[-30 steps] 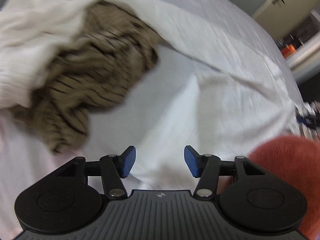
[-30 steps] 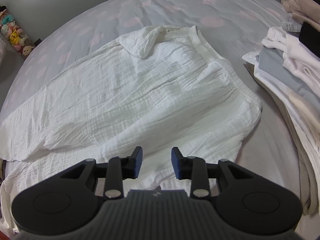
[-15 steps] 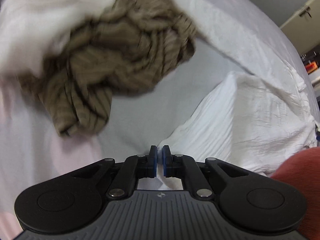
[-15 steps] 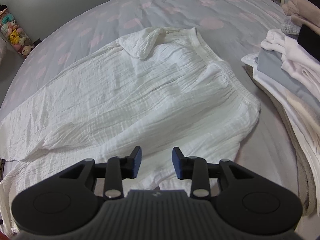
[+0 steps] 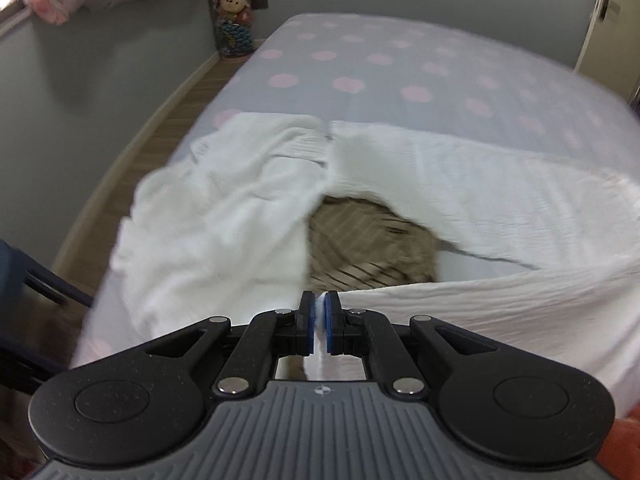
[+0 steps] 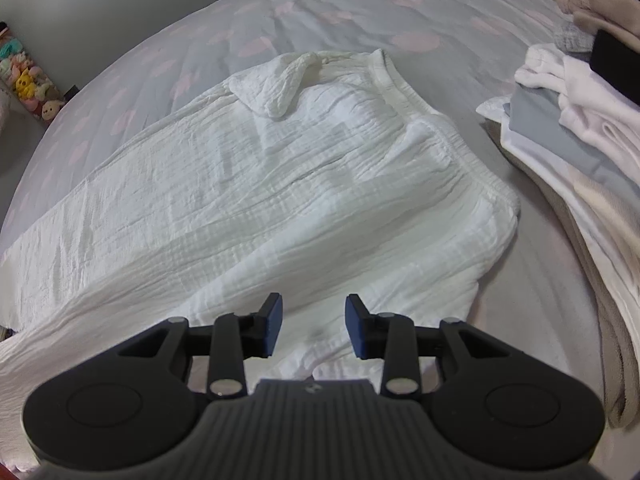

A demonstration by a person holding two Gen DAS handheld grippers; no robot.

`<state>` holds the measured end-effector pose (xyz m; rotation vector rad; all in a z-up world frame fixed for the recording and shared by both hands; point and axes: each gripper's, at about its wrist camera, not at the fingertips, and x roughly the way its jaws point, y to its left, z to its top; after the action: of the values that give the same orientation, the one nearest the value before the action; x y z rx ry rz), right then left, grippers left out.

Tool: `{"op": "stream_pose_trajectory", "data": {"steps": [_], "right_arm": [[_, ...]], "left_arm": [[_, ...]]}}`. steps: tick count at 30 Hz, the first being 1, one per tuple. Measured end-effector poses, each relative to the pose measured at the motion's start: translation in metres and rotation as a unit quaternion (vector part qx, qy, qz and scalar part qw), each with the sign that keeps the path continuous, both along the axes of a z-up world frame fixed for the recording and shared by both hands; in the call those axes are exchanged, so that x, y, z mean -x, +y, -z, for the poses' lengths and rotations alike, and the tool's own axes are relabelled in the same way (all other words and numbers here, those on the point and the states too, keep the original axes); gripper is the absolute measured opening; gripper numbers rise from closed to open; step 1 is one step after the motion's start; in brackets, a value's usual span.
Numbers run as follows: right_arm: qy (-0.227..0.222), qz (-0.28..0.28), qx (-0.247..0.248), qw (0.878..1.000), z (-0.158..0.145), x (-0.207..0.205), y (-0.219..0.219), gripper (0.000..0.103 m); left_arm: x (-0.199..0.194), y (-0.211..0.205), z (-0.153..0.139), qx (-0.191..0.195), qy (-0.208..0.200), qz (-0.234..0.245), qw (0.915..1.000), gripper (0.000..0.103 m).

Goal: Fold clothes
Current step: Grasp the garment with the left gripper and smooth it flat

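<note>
Pinching a thin edge of the white crinkled garment [image 5: 460,184] between its blue pads, the left gripper [image 5: 319,322] is clamped tight, with a sliver of white cloth showing in the narrow slit between the fingers. From that grip the fabric stretches away to the gripper's right as a taut band and spreads ahead of it across the dotted bedsheet [image 5: 380,68]. Just beyond the fingertips, partly tucked under the white folds, lies a brown striped garment [image 5: 372,244]. The right gripper [image 6: 314,330] hangs with its fingers apart and nothing between them, just above the near part of the same white garment [image 6: 280,184], which lies rumpled and spread ahead of it. Off to its right sits a stack of folded clothes [image 6: 572,120].
</note>
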<state>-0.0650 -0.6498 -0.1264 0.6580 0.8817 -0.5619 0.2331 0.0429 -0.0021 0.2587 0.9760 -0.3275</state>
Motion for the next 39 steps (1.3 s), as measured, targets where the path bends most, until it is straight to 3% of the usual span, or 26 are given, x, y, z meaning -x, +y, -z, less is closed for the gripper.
{"op": "stream_pose_trajectory", "data": {"steps": [5, 7, 10, 14, 19, 21, 25, 26, 29, 30, 32, 39], "right_arm": [[-0.018, 0.03, -0.023, 0.999, 0.002, 0.011, -0.012, 0.038], [-0.023, 0.041, -0.03, 0.998, 0.0, 0.016, -0.019, 0.038], [-0.017, 0.047, -0.024, 0.998, -0.005, 0.025, -0.027, 0.038], [0.005, 0.051, -0.002, 0.999, -0.009, 0.038, -0.041, 0.038], [0.023, 0.073, -0.007, 0.997, 0.002, 0.05, -0.062, 0.039], [0.023, 0.072, -0.015, 0.997, 0.006, 0.048, -0.064, 0.046], [0.024, 0.068, -0.032, 0.997, 0.015, 0.045, -0.067, 0.045], [0.025, 0.067, -0.036, 0.997, 0.018, 0.044, -0.067, 0.042], [0.026, 0.065, -0.049, 0.996, 0.024, 0.041, -0.07, 0.015], [0.026, 0.064, -0.053, 0.996, 0.027, 0.04, -0.07, 0.013], [0.035, 0.057, -0.042, 0.997, 0.022, 0.041, -0.066, 0.01], [0.088, 0.047, -0.012, 0.995, 0.012, 0.074, -0.053, 0.009]], "left_arm": [[-0.031, -0.02, 0.035, -0.039, 0.026, 0.001, 0.9989, 0.004], [-0.039, -0.027, 0.048, -0.047, 0.034, -0.001, 0.9983, 0.008], [-0.037, -0.033, 0.052, -0.058, 0.024, 0.001, 0.998, 0.013], [-0.021, -0.031, 0.045, -0.056, 0.014, 0.008, 0.9983, 0.022], [0.014, -0.023, 0.051, -0.035, 0.04, 0.048, 0.9975, 0.022], [0.03, -0.021, 0.057, -0.027, 0.048, 0.064, 0.9964, 0.022], [0.055, -0.022, 0.073, -0.021, 0.076, 0.082, 0.9935, 0.026], [0.06, -0.022, 0.077, -0.022, 0.081, 0.085, 0.9929, 0.027], [0.072, -0.022, 0.084, -0.023, 0.092, 0.095, 0.991, 0.031], [0.075, -0.022, 0.086, -0.023, 0.095, 0.099, 0.9903, 0.034], [0.081, -0.022, 0.089, -0.028, 0.096, 0.112, 0.9887, 0.04], [0.097, -0.013, 0.106, -0.059, 0.108, 0.143, 0.982, 0.044]]}}
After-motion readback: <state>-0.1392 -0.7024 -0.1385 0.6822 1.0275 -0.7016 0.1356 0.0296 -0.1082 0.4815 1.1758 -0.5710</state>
